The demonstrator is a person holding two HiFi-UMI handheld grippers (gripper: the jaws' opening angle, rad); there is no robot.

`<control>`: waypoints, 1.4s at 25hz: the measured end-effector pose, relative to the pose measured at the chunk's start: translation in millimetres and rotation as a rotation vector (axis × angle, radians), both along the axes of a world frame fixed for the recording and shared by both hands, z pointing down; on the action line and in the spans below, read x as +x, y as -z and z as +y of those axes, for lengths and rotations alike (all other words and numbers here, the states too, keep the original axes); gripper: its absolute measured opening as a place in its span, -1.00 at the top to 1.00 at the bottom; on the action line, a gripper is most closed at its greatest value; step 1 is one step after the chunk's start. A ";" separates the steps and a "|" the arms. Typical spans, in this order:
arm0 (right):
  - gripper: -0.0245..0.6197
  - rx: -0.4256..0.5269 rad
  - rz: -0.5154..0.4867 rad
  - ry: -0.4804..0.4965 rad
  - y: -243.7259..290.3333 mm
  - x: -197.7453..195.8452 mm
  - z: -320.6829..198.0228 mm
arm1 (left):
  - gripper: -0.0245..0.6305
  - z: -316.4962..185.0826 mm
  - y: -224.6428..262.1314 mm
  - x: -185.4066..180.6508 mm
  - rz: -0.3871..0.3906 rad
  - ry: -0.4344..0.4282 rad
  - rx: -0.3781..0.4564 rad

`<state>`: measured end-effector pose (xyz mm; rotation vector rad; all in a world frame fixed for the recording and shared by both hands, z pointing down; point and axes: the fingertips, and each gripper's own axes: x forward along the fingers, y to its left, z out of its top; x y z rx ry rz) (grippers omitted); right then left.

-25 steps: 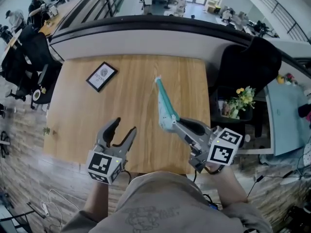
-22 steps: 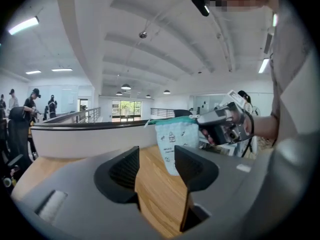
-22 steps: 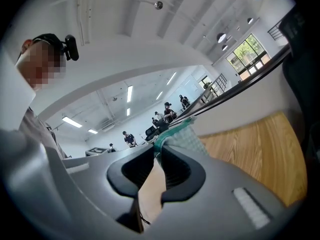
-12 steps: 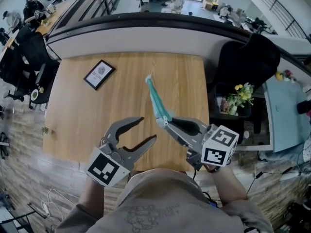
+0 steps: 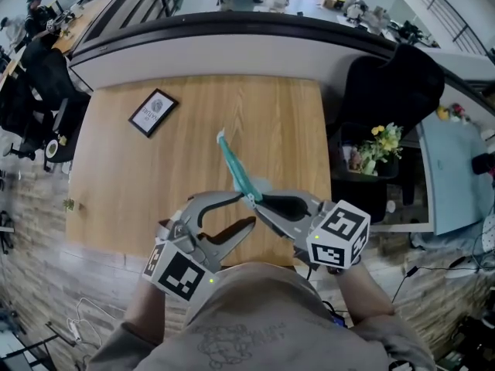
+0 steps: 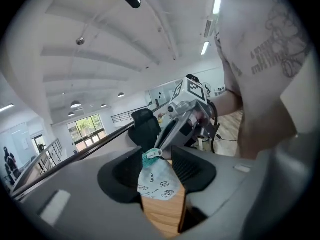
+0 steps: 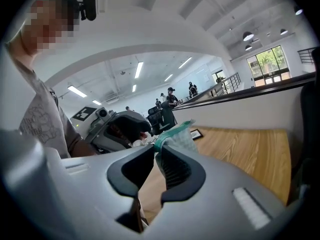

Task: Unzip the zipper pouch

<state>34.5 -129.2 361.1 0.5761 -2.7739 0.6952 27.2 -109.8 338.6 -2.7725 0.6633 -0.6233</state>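
Above the near edge of the table [image 5: 131, 192], the right gripper [image 5: 255, 201] is holding the zipper pouch [image 5: 232, 167] clamped in its jaws, raised off the wood. The jaws of the left gripper [image 5: 240, 210], apart, have just been closing around the zipper pull [image 6: 152, 153] without pressing yet. Unzipping is apparently still waiting to begin.

Framed card [image 5: 153, 112] lies on the counter [image 5: 271, 122] at 10 o'clock. Zipper pouch [image 5: 234, 168] is up over the counter's near half, slanting toward 11 — near end in the right gripper [image 5: 257, 205] jaws, in from 4 o'clock. Left gripper [image 5: 246, 212], from 7, has its jaws just closing in either side of that end. Off the counter — chair [image 5: 390, 91] at 2, flowers [image 5: 380, 141] at 3.
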 end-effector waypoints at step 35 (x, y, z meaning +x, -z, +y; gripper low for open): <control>0.74 0.010 0.045 0.045 -6.6 -6.8 9.6 | 0.92 -20.5 -5.6 -24.3 0.270 0.176 -0.325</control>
